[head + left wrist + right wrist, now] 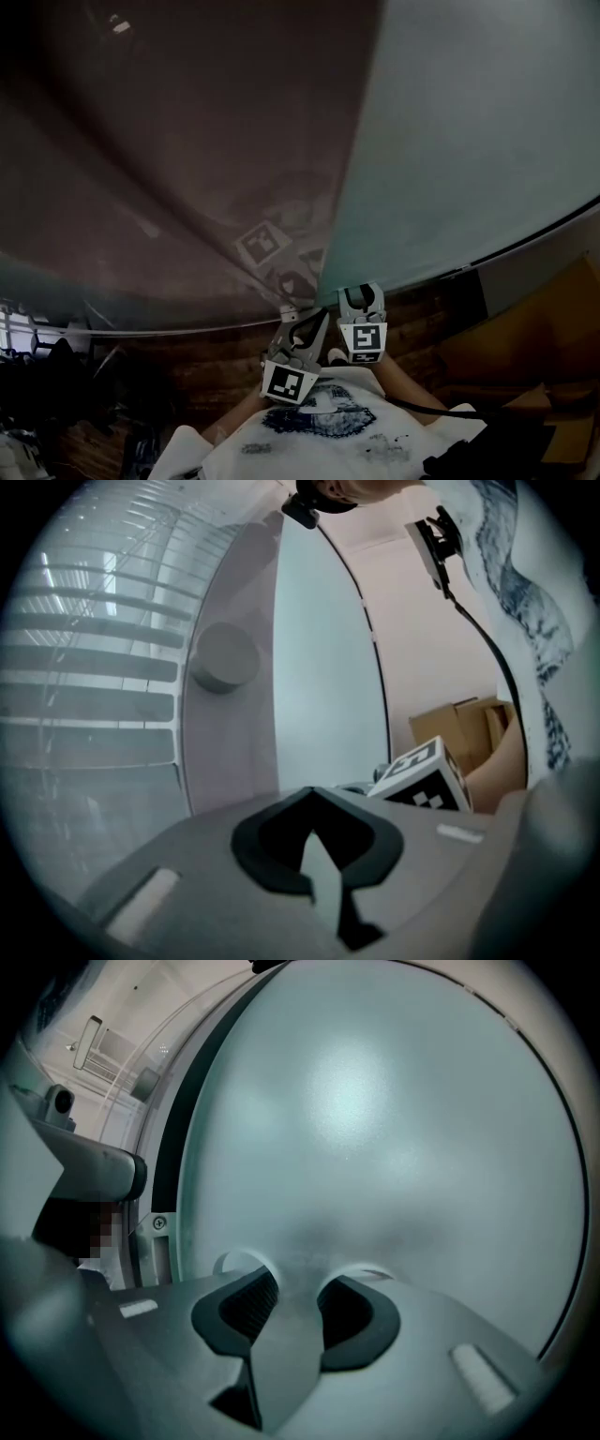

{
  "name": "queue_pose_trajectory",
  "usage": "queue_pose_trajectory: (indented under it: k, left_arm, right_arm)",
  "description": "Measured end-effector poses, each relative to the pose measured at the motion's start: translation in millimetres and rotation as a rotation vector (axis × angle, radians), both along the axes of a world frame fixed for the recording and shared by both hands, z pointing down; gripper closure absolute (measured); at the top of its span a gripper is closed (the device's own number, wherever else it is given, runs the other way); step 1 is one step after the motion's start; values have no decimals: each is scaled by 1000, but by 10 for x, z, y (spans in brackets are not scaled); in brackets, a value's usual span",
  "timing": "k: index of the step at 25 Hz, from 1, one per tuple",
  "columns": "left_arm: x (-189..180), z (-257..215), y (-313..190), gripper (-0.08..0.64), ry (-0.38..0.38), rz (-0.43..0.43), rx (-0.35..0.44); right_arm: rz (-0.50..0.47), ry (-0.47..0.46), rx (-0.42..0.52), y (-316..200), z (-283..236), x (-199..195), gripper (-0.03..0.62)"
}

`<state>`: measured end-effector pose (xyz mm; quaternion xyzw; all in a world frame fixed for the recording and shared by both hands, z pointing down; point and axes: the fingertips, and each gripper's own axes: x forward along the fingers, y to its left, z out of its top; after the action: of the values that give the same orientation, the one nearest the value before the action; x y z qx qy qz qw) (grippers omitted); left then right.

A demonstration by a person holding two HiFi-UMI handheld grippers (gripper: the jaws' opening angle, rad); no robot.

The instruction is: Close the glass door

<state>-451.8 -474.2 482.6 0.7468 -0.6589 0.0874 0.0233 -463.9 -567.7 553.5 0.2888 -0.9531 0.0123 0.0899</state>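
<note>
Glass door (469,141), a pale frosted panel, fills the upper right of the head view. Its near edge runs down to the two grippers low in the middle. The right gripper (295,1283) faces the frosted pane squarely, jaws apart with nothing between them. Its tips sit very near the glass, though whether they touch it is hard to tell. The left gripper (314,794) is just beside it, jaws closed together and empty, pointing toward a darker grey panel (230,724) that carries a round knob (225,656). A cardboard box (459,726) shows at the right of the left gripper view.
</note>
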Motion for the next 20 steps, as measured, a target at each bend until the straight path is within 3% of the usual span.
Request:
queue_pose_trajectory:
  k: [13,20]
  left_arm:
    - [-95,40,17,557,34,6,11]
    - [10,85,27,557,24,92,3]
  right_arm:
    - [8,14,-12,16,35,-85,468]
    - [25,5,-6,-26,28,7,468]
